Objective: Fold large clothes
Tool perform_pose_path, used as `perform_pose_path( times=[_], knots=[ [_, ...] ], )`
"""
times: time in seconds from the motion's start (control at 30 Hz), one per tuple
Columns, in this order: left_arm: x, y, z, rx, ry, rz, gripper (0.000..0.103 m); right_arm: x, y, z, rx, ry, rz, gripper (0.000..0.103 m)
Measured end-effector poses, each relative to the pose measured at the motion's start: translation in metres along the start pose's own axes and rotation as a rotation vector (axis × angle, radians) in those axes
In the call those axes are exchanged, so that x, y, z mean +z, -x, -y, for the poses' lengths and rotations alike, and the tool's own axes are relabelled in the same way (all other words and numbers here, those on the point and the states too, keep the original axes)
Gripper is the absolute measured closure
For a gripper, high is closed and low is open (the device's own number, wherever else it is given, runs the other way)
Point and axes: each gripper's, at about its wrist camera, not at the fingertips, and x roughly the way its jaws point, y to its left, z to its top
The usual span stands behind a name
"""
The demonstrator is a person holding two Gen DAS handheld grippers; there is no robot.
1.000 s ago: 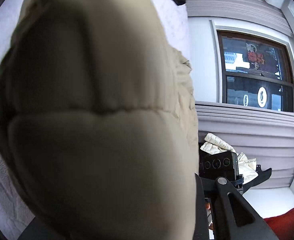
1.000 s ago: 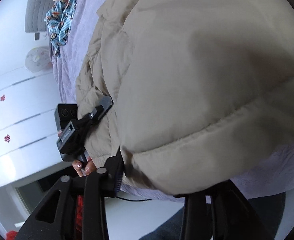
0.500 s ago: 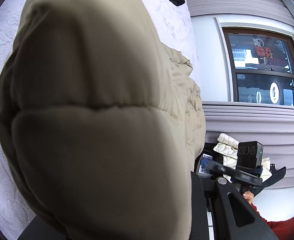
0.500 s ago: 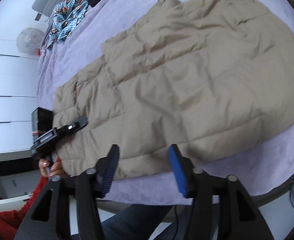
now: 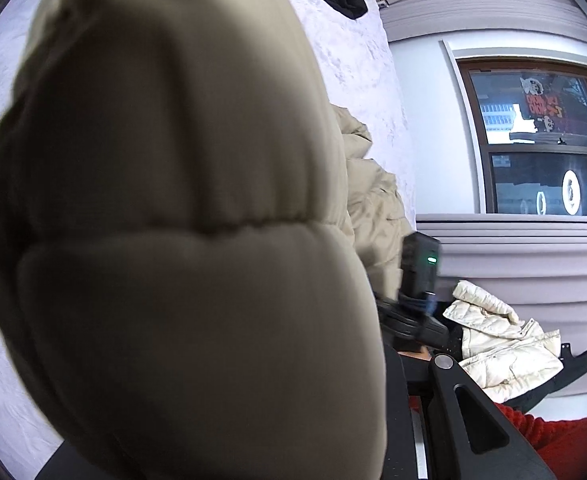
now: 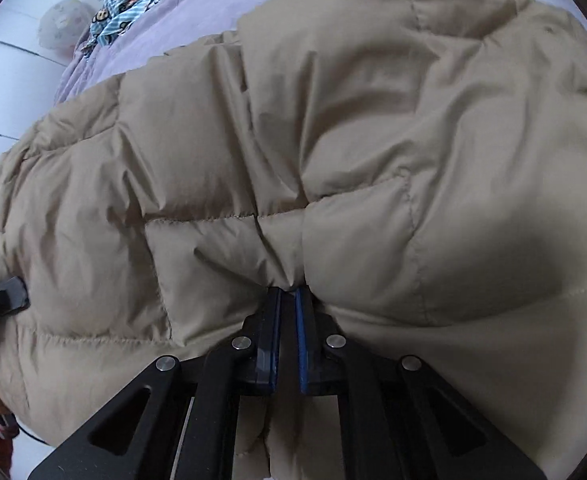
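So right gripper [image 6: 288, 292] just closed, pinching beige puffer jacket [image 6: 333, 140] hem; left gripper [image 5: 373, 400] clamped on bunched corner. Next: carry edge across bed [image 6: 181, 12], fold over.

Soft daylight is filling both my views, with no hard glare; the window [image 5: 541, 140] is reading dark against pale walls. The beige puffer jacket [image 5: 173, 240] is sitting so close to my left lens that it is blurring and shadowing itself. On my right view the jacket's lower right is falling into shade, and fisheye bending and black vignetting are curving every edge.
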Motion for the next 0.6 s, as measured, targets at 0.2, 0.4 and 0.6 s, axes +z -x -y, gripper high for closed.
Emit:
perform_pose_path(
  times=[0.2, 0.4, 0.6],
  knots=[
    [0.013, -0.036, 0.093, 0.087, -0.098, -0.046, 0.075, 0.005, -0.009, 0.014, 0.08, -0.038, -0.03, 0.097],
    [0.026, -0.086, 0.191, 0.206, -0.247, -0.129, 0.074, 0.01, 0.053, 0.054, 0.196, -0.13, 0.038, 0.097],
    [0.034, -0.178, 0.245, 0.22, -0.308, -0.221, 0.05, -0.013, 0.129, 0.139, 0.19, -0.269, 0.18, 0.097]
  ],
)
